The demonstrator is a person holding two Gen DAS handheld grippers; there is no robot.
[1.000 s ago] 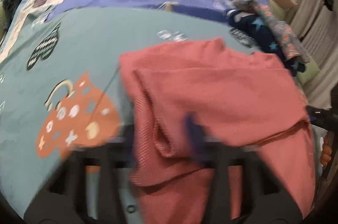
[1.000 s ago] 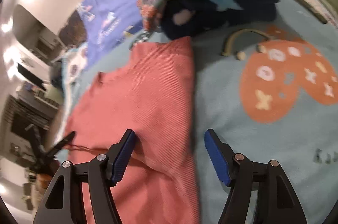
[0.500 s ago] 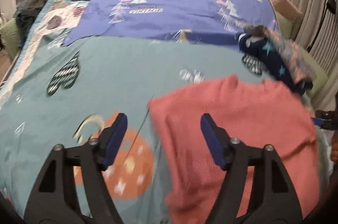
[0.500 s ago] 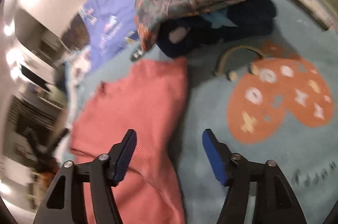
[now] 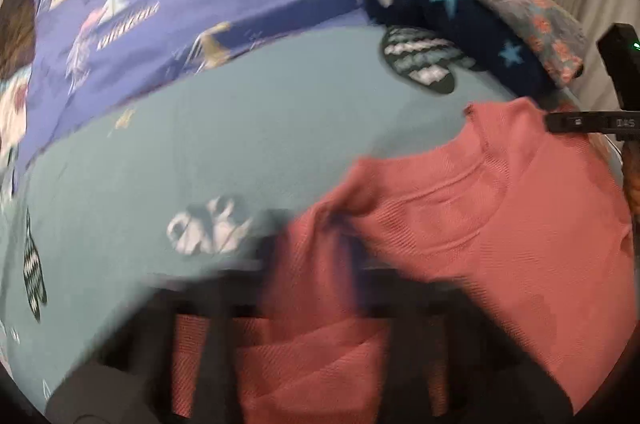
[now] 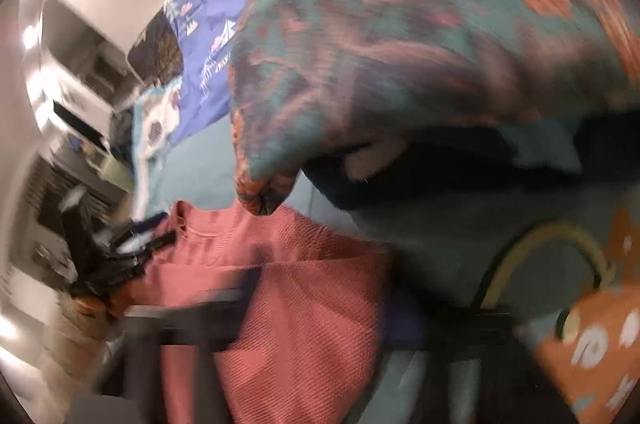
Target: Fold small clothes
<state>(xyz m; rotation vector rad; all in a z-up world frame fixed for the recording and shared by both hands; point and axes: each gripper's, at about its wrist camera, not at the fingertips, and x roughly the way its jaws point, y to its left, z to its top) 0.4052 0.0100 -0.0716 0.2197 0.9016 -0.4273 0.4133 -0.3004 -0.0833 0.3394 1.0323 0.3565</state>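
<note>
Pink knit top (image 5: 460, 236) bunched, partly folded; collar showing; grip prob. blurred.

Black left gripper (image 5: 308, 256), blurred, blue-tipped jaws

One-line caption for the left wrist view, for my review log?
Blurred left tongs over a pink top on the teal bedspread, folded stack behind.
</note>
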